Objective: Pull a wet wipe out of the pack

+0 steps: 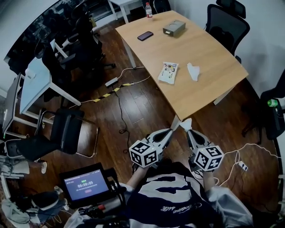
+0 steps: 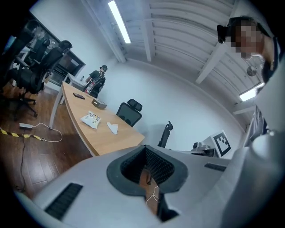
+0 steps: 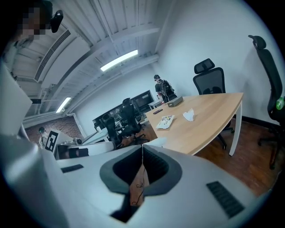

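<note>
The wet wipe pack (image 1: 169,72), white with a printed front, lies flat on the wooden table (image 1: 200,91). A crumpled loose white wipe (image 1: 193,71) lies just to its right. Both grippers are held low near my body, short of the table's near corner. My left gripper (image 1: 173,129) and right gripper (image 1: 187,124) point toward the table, tips close together. Each has its jaws closed with nothing between them. In the left gripper view, my left gripper (image 2: 145,148) has the pack (image 2: 91,119) and wipe (image 2: 112,128) far ahead. In the right gripper view, the pack (image 3: 165,121) and wipe (image 3: 189,115) lie beyond my right gripper (image 3: 142,146).
A phone (image 1: 145,35), a grey box (image 1: 174,28) and a bottle (image 1: 148,10) sit at the table's far end. Black office chairs stand at the far right (image 1: 227,24) and at the left (image 1: 67,129). Cables (image 1: 122,111) run over the dark wood floor. A timer screen (image 1: 87,182) sits at the lower left.
</note>
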`<state>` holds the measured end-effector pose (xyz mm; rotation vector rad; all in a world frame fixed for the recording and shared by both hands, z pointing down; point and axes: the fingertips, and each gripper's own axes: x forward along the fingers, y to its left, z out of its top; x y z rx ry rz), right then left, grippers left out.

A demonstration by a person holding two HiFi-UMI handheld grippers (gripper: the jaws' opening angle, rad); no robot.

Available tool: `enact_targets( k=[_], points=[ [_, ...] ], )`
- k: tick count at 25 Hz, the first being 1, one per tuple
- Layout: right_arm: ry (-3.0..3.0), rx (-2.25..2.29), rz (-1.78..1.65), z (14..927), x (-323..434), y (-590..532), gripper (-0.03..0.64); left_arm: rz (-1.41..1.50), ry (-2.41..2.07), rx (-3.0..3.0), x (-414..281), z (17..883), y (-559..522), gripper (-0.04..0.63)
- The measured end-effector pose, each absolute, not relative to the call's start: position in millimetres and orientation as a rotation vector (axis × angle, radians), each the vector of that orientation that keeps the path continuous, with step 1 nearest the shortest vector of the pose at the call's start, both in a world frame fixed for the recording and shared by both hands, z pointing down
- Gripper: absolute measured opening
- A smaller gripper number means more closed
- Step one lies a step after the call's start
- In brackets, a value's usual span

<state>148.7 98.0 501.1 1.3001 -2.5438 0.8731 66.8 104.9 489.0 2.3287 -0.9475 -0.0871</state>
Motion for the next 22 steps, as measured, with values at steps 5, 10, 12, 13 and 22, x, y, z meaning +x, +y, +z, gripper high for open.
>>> enact_targets(
  k=[5, 10, 12, 13, 22],
  points=[
    [-2.565, 1.250, 0.837, 501.5, 153.2, 116.7, 0.003, -0.089, -1.003, 2.326, 71.5, 486.1, 130.0, 0.003],
    [-2.595, 1.227, 0.819, 495.1, 153.0, 128.1, 0.003, -0.097, -1.044, 2.325, 69.5, 481.9, 142.0, 0.003],
    [-2.603, 1.226, 0.810, 494.5, 155.4, 132.2, 0.003, -0.101, -1.053, 2.328, 70.8, 481.5, 145.9, 0.003],
    [-2.605, 1.227, 0.807, 494.8, 157.0, 133.9, 0.003, -0.101, -1.055, 2.330, 72.3, 481.8, 147.6, 0.003],
    [-2.613, 1.233, 0.812, 495.9, 162.6, 133.7, 0.003, -0.075, -1.059, 2.350, 78.1, 481.7, 147.2, 0.003]
  ],
)
